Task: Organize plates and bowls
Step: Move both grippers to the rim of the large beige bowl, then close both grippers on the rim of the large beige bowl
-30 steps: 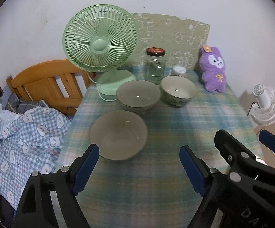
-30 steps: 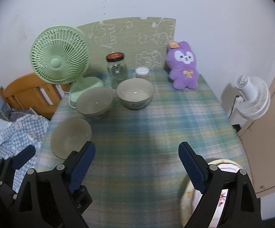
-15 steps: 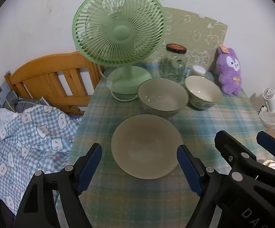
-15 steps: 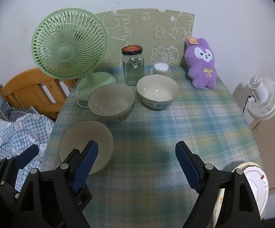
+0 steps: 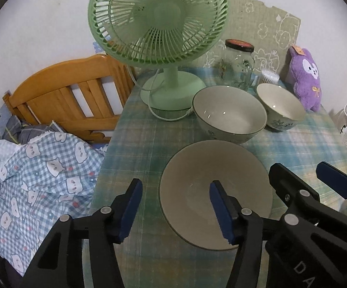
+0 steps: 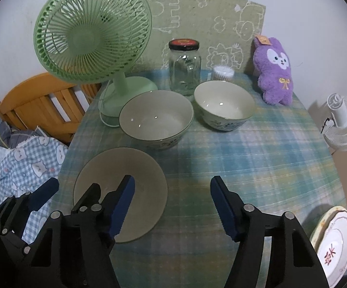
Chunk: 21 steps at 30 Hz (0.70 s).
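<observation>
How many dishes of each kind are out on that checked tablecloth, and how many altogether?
Plates: 2, the plain grey-green plate and the white patterned plate at the table's near right edge.
Bowls: 2, the larger bowl and the smaller bowl.
Total: 4 dishes.

The plate (image 5: 215,192) looks like matt grey-green ceramic; the two bowls (image 6: 156,117) are glossy glazed ceramic with bright highlights; the tablecloth (image 6: 257,158) is woven checked cloth; the fan (image 6: 93,30) is smooth green plastic; the jar (image 6: 185,69) is clear glass with a shiny lid; the toy (image 6: 274,69) is fuzzy plush; the bed frame (image 5: 70,96) is varnished wood.
</observation>
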Tool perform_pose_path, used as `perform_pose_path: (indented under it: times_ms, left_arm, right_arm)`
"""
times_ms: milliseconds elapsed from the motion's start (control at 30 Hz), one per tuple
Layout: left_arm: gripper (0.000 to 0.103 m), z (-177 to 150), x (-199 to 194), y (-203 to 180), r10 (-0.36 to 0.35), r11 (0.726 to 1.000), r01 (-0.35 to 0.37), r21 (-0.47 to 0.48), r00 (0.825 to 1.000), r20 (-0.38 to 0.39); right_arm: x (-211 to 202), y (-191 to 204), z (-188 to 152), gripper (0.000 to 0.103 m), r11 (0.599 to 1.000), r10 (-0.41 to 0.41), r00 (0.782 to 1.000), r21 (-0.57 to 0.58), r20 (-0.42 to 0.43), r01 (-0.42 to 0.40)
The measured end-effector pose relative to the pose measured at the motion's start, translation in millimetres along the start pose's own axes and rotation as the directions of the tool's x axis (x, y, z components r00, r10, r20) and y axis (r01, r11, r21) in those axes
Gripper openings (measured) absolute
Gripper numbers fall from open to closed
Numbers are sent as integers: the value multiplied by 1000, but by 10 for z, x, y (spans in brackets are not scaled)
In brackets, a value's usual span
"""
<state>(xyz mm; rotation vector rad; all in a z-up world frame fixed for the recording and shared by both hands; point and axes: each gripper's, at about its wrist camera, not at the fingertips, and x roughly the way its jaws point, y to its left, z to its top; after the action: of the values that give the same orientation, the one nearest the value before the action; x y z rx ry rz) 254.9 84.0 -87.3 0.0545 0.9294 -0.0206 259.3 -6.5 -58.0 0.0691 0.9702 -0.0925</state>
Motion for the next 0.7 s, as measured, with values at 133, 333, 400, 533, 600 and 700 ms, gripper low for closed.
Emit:
perform_pose_path:
  times_ms: [133, 333, 400, 533, 600, 700]
  left_arm:
    - [51, -8, 73, 10, 18, 1000, -18, 15, 1000, -3]
    - [42, 0, 236, 49, 26, 1000, -26, 16, 999, -22]
    - [39, -8, 272, 63, 26, 1000, -26, 17, 999, -30]
    - [28, -9, 336, 75, 15, 1000, -15, 17, 999, -45]
    - [24, -7, 348, 84, 6, 1000, -5, 16, 999, -44]
    - [21, -8, 368, 91, -18, 1000, 19, 17, 999, -48]
  right_arm:
    - [131, 49, 4, 58, 1000, -1, 1000, 5, -10, 1]
    - [308, 87, -7, 50, 1000, -5, 999, 23, -39, 6]
    - [360, 98, -14, 45, 1000, -9, 999, 24, -49, 11]
    - [428, 113, -21, 35, 999, -17, 998, 30, -63, 19]
    - [444, 119, -20, 31, 999, -16, 998, 31, -65, 18]
    - [469, 131, -15, 27, 999, -20, 997, 27, -68, 22]
